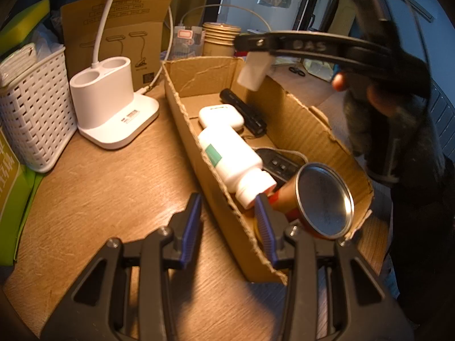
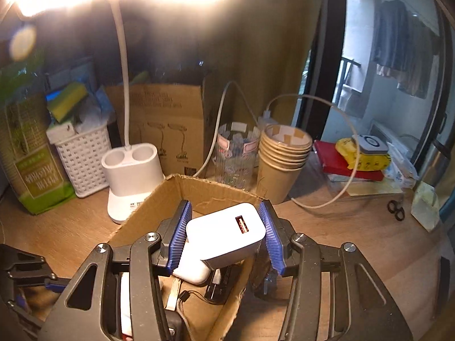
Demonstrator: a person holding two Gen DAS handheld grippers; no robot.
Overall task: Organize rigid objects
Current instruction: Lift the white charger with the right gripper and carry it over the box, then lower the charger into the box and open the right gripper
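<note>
A long open cardboard box (image 1: 284,119) lies on the wooden desk. It holds a white earbud case (image 1: 220,116), a black flashlight (image 1: 243,109), a white pill bottle (image 1: 231,160), a black device with buttons (image 1: 280,166) and a metal-ended can (image 1: 322,199). My left gripper (image 1: 229,227) is open and empty, straddling the box's near left wall. My right gripper (image 2: 224,233) is shut on a white USB charger (image 2: 226,234) above the box (image 2: 148,213); it also shows in the left wrist view (image 1: 254,71).
A white lamp base (image 1: 113,105) and white woven basket (image 1: 34,113) stand left of the box. Behind it are a brown lamp carton (image 2: 167,125), stacked paper cups (image 2: 281,156), a clear cup (image 2: 236,153), cables, a red book (image 2: 341,162) and small scissors (image 2: 396,210).
</note>
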